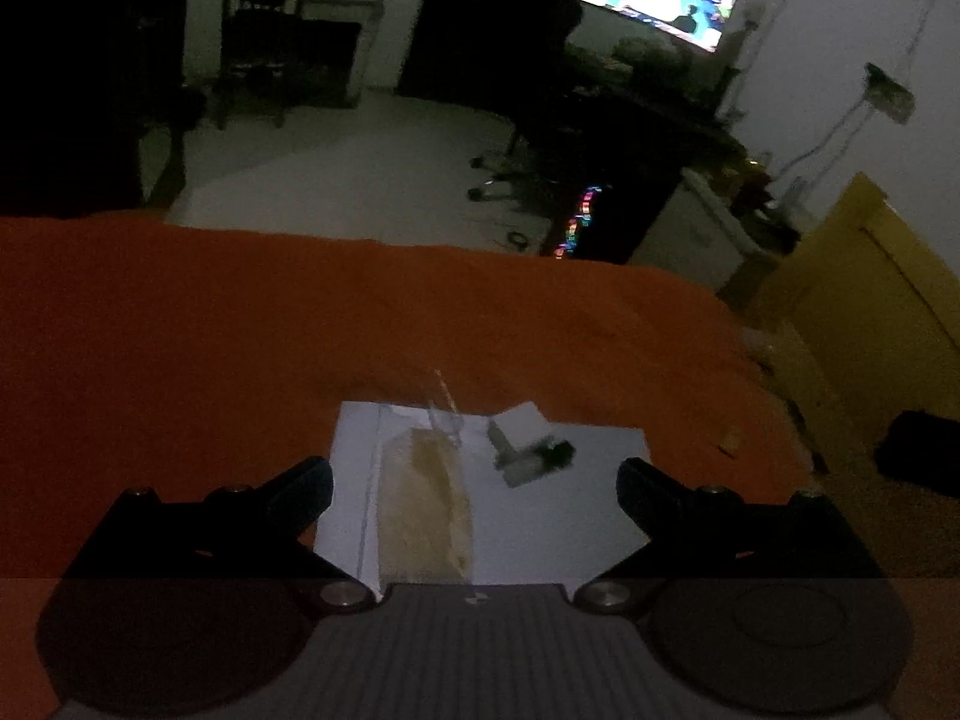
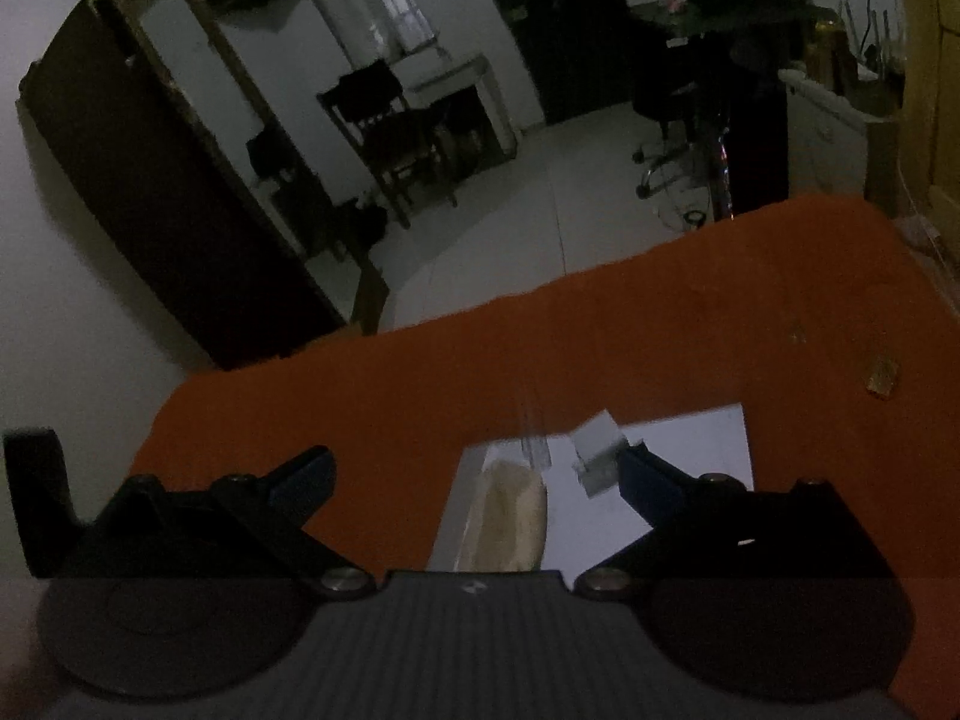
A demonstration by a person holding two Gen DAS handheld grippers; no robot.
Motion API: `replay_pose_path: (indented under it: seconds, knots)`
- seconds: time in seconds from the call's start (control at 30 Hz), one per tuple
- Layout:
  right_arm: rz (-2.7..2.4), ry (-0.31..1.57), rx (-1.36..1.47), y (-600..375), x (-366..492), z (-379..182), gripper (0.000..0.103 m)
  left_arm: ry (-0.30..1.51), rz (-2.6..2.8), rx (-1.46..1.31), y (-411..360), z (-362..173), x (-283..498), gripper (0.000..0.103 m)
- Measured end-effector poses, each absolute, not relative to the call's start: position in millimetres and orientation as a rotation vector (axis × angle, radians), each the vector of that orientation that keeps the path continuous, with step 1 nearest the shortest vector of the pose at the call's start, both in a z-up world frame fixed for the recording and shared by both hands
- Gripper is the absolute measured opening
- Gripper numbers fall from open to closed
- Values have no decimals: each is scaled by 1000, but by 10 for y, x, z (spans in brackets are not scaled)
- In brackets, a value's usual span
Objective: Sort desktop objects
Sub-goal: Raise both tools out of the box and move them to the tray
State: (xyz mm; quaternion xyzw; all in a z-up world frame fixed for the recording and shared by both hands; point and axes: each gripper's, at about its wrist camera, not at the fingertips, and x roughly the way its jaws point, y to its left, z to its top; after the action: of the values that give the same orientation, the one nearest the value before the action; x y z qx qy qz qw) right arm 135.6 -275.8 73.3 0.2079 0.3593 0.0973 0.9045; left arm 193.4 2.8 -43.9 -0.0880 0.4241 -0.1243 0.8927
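clear bag (image 1: 426, 504) of tan contents | flat on white sheet (image 1: 558, 516)

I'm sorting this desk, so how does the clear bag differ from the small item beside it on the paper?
The bag is long, clear, with tan contents; the small item is short, grey and dark. The bag lies lengthwise toward the camera; the item lies crosswise. The item's identity is too blurred to tell. Both rest on the white paper.

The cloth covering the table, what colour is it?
Orange cloth, plain; clearest in the left wrist view.
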Motion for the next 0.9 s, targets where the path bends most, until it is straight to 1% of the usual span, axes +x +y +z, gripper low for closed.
replay_pose_path:
  seconds: [0.1,0.27,0.47,0.67,0.77,0.9]
  knots:
    - [188,700,435,-2765,1534,675,103,902,-230,-201,26,-630,2090,103]
    - [150,651,369,-2756,1919,214,103,947,-183,-164,6,-1017,2327,103]
    - [100,707,282,-2741,2210,-515,103,980,-178,-62,-43,-1430,2471,102]
    - [84,842,274,-2664,2423,-1205,103,1021,-226,72,-244,-1843,2501,102]
    - [86,883,276,-2640,2525,-1392,103,1035,-250,66,-332,-2024,2551,102]
    - [98,933,282,-2581,2608,-1565,101,1071,-235,-25,-403,-2208,2667,103]
